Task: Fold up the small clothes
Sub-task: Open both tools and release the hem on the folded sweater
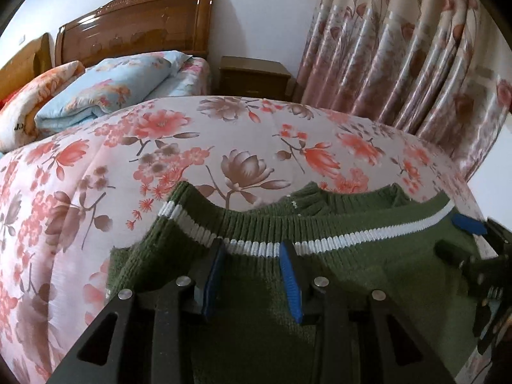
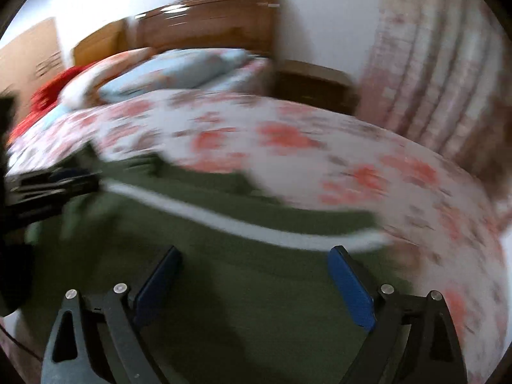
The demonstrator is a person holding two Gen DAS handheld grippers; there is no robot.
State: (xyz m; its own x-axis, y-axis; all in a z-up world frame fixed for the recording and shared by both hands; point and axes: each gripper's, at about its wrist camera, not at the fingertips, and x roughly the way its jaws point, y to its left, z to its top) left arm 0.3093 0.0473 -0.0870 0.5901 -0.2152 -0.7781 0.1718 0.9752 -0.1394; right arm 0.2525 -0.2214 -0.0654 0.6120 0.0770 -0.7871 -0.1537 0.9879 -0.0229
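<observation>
A green knit sweater (image 1: 352, 272) with a white stripe along its ribbed edge lies on the floral bedspread (image 1: 192, 147). My left gripper (image 1: 252, 242) hovers over that striped edge. Its blue pads stand apart and press on nothing. At the right edge of the left wrist view, my right gripper's blue pad (image 1: 468, 224) shows by the sweater's far end. The right wrist view is blurred. There my right gripper (image 2: 255, 249) is spread wide over the green sweater (image 2: 224, 288), with nothing gripped. My left gripper (image 2: 57, 179) appears dark at that view's left.
Folded quilts and a blue pillow (image 1: 105, 86) lie at the head of the bed below a wooden headboard (image 1: 134, 22). A dark nightstand (image 1: 252, 75) stands beside it. A floral curtain (image 1: 400, 48) hangs on the right. Something red (image 2: 54, 86) lies at the far left.
</observation>
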